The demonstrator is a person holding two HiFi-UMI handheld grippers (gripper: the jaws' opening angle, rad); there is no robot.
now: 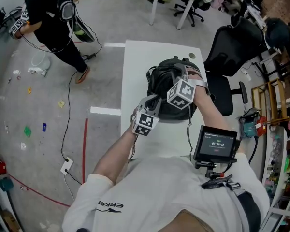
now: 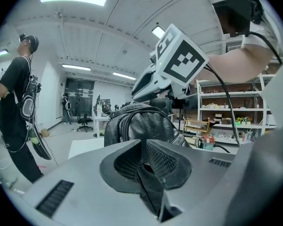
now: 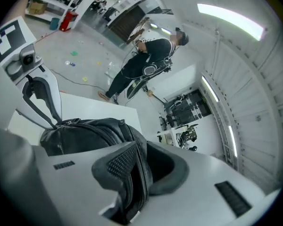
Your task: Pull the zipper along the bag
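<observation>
A black leather-look backpack [image 1: 166, 83] lies on the white table [image 1: 135, 57]. Both grippers are at it. My left gripper [image 2: 146, 163] is shut, with a thin black strip of the bag pinched between its pads. From the right gripper view its fingertips [image 3: 55, 122] meet the zipper line [image 3: 85, 123] at the bag's near end. My right gripper [image 3: 134, 173] is shut on a black fold or strap of the bag [image 3: 94, 135]. From above, its marker cube [image 1: 182, 92] sits over the bag's middle and the left cube [image 1: 145, 121] at the bag's near left corner.
A black office chair [image 1: 227, 52] stands right of the table. A person in black [image 1: 50, 18] stands on the floor at far left, with cables and small items [image 1: 43, 127] scattered there. A small screen [image 1: 216, 144] hangs at my chest. Shelves [image 2: 226, 112] line the room.
</observation>
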